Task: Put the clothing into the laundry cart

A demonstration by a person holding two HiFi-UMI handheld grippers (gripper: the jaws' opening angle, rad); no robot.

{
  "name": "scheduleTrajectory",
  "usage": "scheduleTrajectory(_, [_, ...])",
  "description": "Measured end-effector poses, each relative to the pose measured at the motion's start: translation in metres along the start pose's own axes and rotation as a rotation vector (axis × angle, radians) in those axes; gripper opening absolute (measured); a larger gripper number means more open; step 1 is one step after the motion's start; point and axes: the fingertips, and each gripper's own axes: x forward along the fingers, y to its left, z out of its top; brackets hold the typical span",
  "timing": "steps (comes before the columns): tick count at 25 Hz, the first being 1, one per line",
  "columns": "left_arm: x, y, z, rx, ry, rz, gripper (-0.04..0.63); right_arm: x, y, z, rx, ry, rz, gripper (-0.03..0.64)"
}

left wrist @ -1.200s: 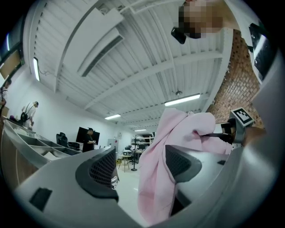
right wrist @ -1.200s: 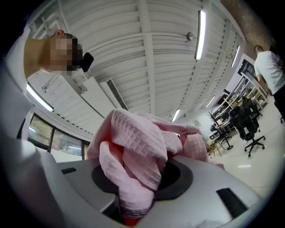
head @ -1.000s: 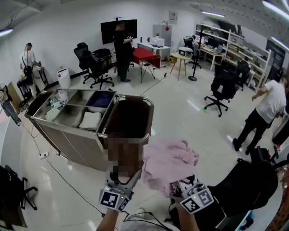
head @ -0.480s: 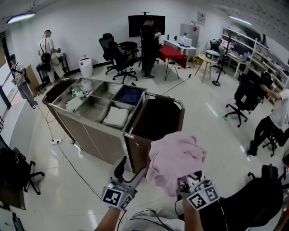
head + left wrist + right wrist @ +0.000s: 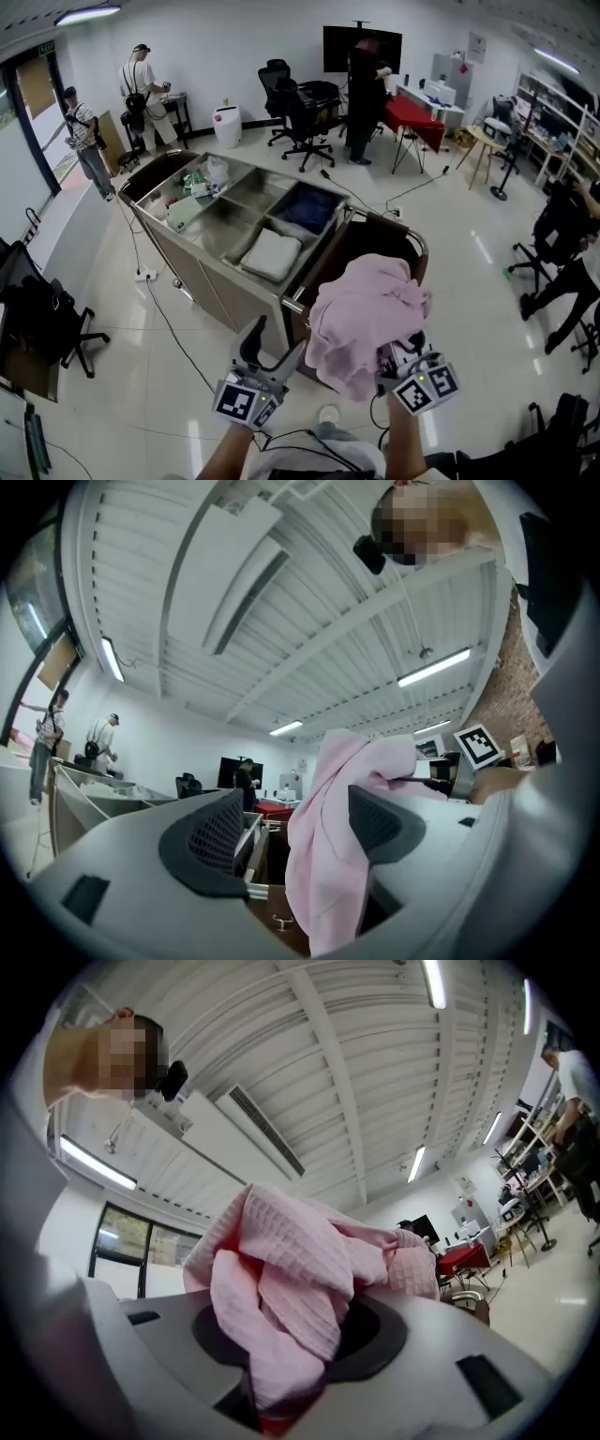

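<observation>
A pink waffle-weave garment (image 5: 364,314) hangs bunched from my right gripper (image 5: 397,359), which is shut on it; the cloth hides the fingertips. It is held over the near edge of the laundry cart's dark brown bag (image 5: 370,246). In the right gripper view the pink garment (image 5: 286,1274) fills the shut right gripper (image 5: 298,1349). My left gripper (image 5: 270,345) stands open and empty, left of the garment and before the cart's front. The left gripper view shows the open left gripper (image 5: 295,832), with the pink garment (image 5: 323,864) hanging beyond its right jaw.
The steel cart (image 5: 230,281) has compartments holding a folded white cloth (image 5: 272,255), a blue cloth (image 5: 307,208) and small items. Office chairs (image 5: 300,117), a red table (image 5: 417,117) and several people stand around. A cable (image 5: 164,323) runs across the floor on the left.
The view has swung so the cart now lies straight ahead and closer. The pink garment in my right gripper has come over the bag's near rim. Both grippers keep their states.
</observation>
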Motion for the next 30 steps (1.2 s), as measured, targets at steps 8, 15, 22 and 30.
scheduleTrajectory(8, [0.079,0.026,-0.002,0.033,-0.007,0.086,0.341,0.087,-0.067,-0.113,-0.178,0.548,0.059,0.265])
scheduleTrajectory(15, [0.122,0.033,-0.032,-0.022,0.028,0.051,0.341,0.075,-0.069,-0.143,-0.266,0.788,0.191,0.377])
scheduleTrajectory(22, [0.145,0.026,-0.038,-0.049,0.037,-0.074,0.341,0.032,-0.070,-0.103,-0.264,0.785,0.160,0.387])
scheduleTrajectory(30, [0.145,0.023,-0.041,-0.088,0.033,-0.151,0.341,0.052,-0.064,-0.026,-0.168,0.268,0.022,0.383])
